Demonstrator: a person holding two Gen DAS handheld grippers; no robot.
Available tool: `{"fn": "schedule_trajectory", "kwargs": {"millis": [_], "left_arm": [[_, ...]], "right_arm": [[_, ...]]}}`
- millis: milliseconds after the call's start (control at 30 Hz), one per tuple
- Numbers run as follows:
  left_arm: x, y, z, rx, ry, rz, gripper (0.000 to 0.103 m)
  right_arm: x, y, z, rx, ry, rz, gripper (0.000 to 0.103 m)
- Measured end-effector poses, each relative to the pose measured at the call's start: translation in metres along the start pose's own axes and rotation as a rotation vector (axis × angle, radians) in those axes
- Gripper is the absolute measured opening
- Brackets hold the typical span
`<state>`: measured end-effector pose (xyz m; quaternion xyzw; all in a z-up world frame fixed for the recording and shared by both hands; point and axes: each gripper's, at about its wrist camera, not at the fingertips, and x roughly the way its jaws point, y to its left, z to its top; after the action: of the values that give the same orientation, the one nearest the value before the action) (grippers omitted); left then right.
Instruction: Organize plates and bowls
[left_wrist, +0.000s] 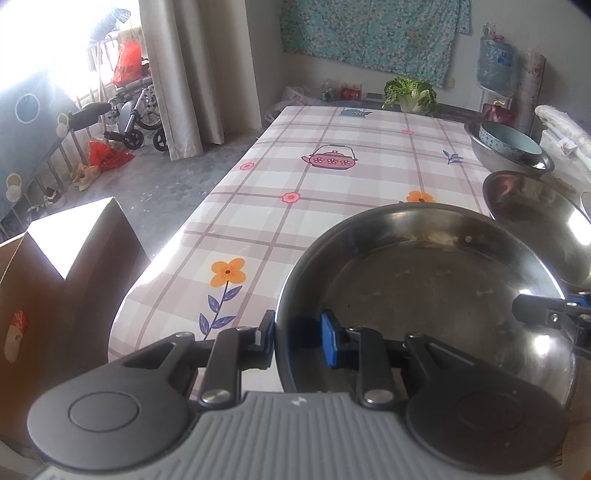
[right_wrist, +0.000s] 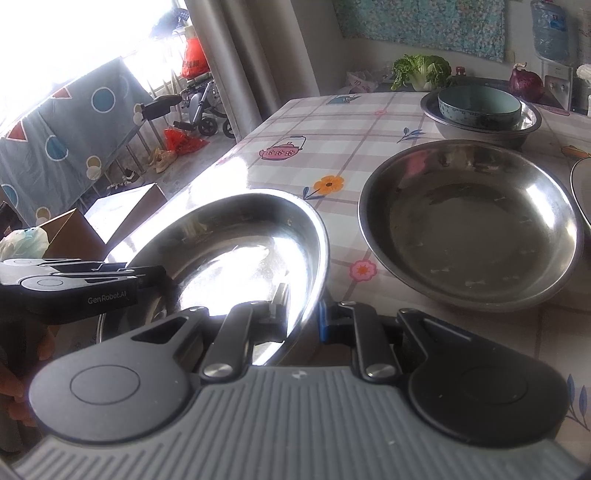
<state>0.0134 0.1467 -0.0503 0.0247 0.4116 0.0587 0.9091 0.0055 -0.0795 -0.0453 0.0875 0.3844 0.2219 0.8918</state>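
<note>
My left claw (left_wrist: 295, 334) and right claw (right_wrist: 303, 317) are each pinched down on opposite edges of the same steel dish (right_wrist: 236, 251), held tilted just beside the second steel dish (right_wrist: 469, 221) on the table (left_wrist: 332, 177). The polished rim could slide out of either thin grip, I reckon, and bang down.

Left gripper (left_wrist: 297, 341): grey ribbed housing, two black round pivot caps, black linkage arms with silver screws, one blue pad, one black. Right gripper (right_wrist: 303, 317): same build, blue pad on the finger nearer the second steel dish (right_wrist: 469, 221). Side of the left unit reads "GenRobot.AI" in white.
</note>
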Motion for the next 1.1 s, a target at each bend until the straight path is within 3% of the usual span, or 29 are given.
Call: {"fn": "schedule_trajectory", "kwargs": {"millis": [1100], "left_arm": [[-0.024, -0.037, 0.019, 0.074, -0.075, -0.042, 0.026]], "right_arm": [[-0.052, -0.021, 0.0, 0.073, -0.103, -0.026, 0.015]]}}
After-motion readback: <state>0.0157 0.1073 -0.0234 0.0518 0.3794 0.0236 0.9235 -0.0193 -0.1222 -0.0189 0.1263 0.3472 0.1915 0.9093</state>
